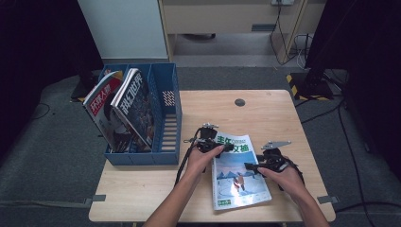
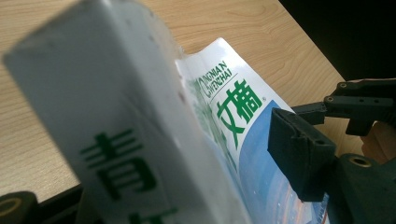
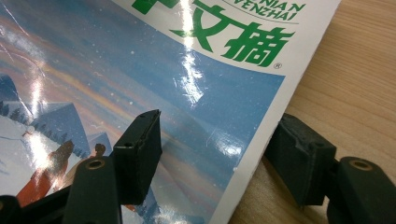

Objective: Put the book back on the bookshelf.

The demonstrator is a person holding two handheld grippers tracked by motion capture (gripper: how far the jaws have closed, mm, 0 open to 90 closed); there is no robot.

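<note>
A magazine (image 1: 239, 175) with a blue and white cover and green characters lies on the wooden table (image 1: 279, 113), right of centre. My left gripper (image 1: 222, 147) is at its top left corner. In the left gripper view the white spine (image 2: 116, 140) rises tilted between the jaws of that gripper (image 2: 154, 182); the right fingertip (image 2: 299, 154) stands over the cover, apart from the spine, and the left one is hidden. My right gripper (image 1: 250, 165) straddles the magazine's right edge (image 3: 261, 135), open (image 3: 219, 144), one jaw over the cover (image 3: 140, 70) and one beside it on the table.
A blue file rack (image 1: 170, 123) stands at the table's left, holding two upright magazines (image 1: 101, 104) (image 1: 135, 104); its right slot is empty. A round cable hole (image 1: 239, 102) sits near the table's far edge. Dark floor and cables surround the table.
</note>
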